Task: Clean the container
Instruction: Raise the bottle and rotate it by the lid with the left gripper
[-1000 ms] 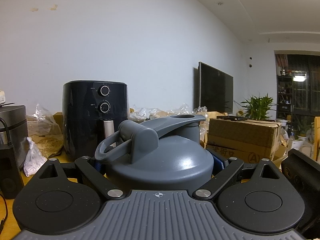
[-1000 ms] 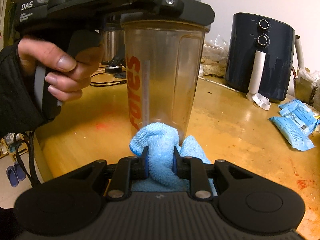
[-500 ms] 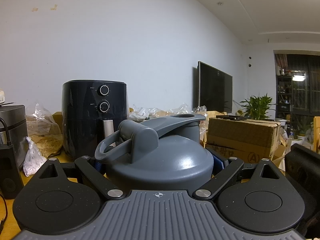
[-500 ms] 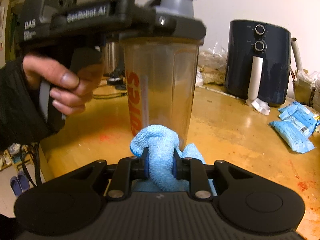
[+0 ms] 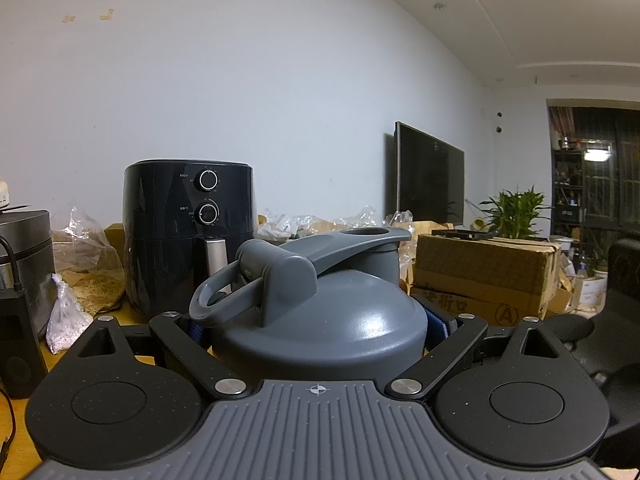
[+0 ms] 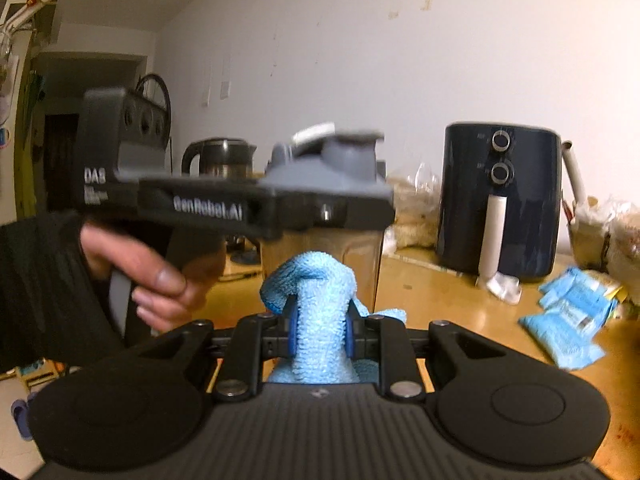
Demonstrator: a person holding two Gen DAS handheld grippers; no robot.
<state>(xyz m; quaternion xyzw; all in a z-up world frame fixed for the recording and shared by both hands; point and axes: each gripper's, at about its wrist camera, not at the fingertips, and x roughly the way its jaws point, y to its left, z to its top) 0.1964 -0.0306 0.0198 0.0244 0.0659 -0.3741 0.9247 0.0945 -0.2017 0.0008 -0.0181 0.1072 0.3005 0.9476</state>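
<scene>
Shaker bottle is the container I'm working on — a clear, brownish-tinted cup under a grey domed lid with a flip cap and carry loop. My left gripper has its fingers clamped around the lid's rim from both sides, holding the bottle upright over the wooden table. My right gripper pinches a blue cloth between its blue pads, the bunched cloth just ahead of the fingertips and in front of the cup's lower wall; I cannot tell whether it touches. The right view is blurred — the cup's base is hidden behind the cloth, and its printed lettering is unreadable.
</scene>
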